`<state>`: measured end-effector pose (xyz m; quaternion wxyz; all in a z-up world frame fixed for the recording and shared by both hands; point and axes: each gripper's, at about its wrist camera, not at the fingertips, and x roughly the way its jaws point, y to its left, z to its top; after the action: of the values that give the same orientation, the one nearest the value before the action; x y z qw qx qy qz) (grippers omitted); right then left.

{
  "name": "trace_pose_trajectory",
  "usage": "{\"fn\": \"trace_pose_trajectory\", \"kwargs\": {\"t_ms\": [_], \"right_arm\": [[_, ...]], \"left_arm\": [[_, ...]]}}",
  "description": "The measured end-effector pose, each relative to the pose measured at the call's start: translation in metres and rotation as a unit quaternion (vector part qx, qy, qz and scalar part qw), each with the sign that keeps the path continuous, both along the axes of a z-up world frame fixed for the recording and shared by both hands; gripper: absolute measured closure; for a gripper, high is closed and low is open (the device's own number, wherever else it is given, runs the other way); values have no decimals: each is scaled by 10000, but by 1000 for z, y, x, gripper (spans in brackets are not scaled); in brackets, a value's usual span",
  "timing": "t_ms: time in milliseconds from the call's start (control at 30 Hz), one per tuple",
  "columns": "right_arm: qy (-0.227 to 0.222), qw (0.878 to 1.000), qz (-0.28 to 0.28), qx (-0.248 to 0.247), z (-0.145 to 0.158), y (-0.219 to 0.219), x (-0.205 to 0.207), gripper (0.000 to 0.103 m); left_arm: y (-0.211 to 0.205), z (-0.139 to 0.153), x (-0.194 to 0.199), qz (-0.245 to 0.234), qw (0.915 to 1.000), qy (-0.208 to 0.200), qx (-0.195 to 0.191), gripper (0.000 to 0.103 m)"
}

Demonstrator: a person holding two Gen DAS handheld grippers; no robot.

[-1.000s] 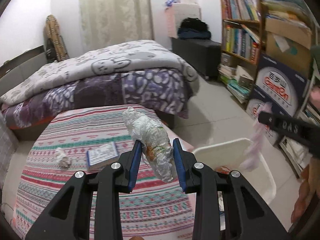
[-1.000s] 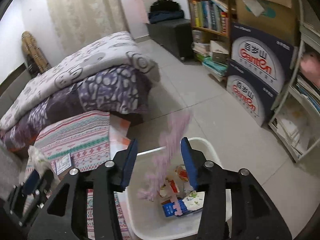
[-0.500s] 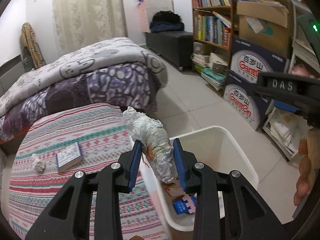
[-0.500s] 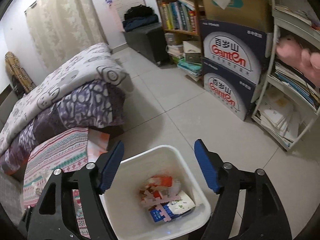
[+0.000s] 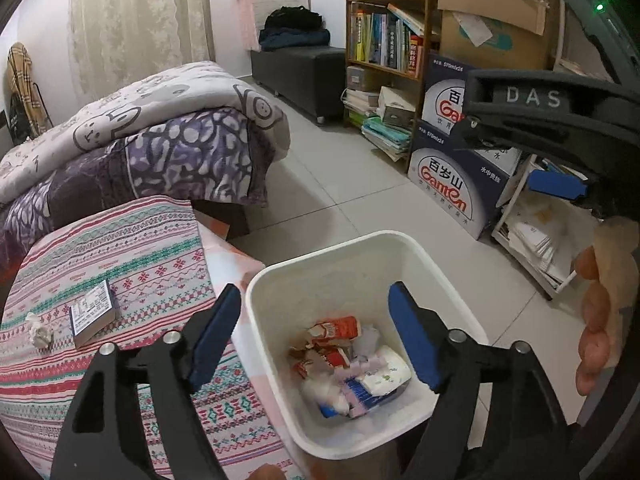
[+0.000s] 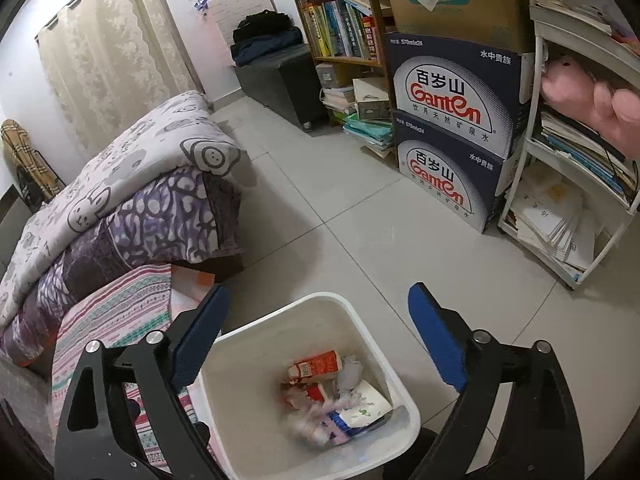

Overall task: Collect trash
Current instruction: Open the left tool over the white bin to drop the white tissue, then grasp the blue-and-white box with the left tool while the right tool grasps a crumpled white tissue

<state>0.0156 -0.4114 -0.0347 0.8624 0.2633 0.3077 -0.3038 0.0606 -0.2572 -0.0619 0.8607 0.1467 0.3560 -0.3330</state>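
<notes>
"Ganten" is read on the stacked boxes (image 6: 452, 136), while both the left gripper (image 5: 316, 336) and right gripper (image 6: 320, 340) are held wide apart, empty, above the white bin (image 6: 384, 364).

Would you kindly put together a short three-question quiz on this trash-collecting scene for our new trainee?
1. True or false: the left claw is gripping a piece of trash.
2. Where does the white bin stand relative to the patterned table: A) on it, B) on the floor beside it, C) under the bed?
3. Which two items lie on the table?

Key: 1. False; it is open. 2. B. 3. A small box and a crumpled paper ball.
</notes>
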Motion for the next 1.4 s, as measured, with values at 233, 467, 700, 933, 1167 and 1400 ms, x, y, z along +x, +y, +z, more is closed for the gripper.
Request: {"fn": "trace_pose_trajectory", "kwargs": {"t_ms": [233,467,700,933,1167,1400], "right_arm": [[51,9993,264,256,-4,13,14,12],[34,9964,563,632,-5,25,31,10],[267,9920,946,787,-13,43,52,9],[408,9889,1099,915,-17,52,67,9],[613,9874,1216,806,-23,67,81,9],[691,9861,1307,761,-26,83,90,9]], "left_arm": [[31,-8,40,414,9983,214,358,19],[76,-35,107,394,9834,231,1758,18],[108,-68,184,-53,9523,515,3007,18],[123,-98,228,-648,9326,1128,3366,18],[148,-109,247,-693,9400,1754,2843,31],[185,-101,226,15,9606,1858,2069,43]]}}
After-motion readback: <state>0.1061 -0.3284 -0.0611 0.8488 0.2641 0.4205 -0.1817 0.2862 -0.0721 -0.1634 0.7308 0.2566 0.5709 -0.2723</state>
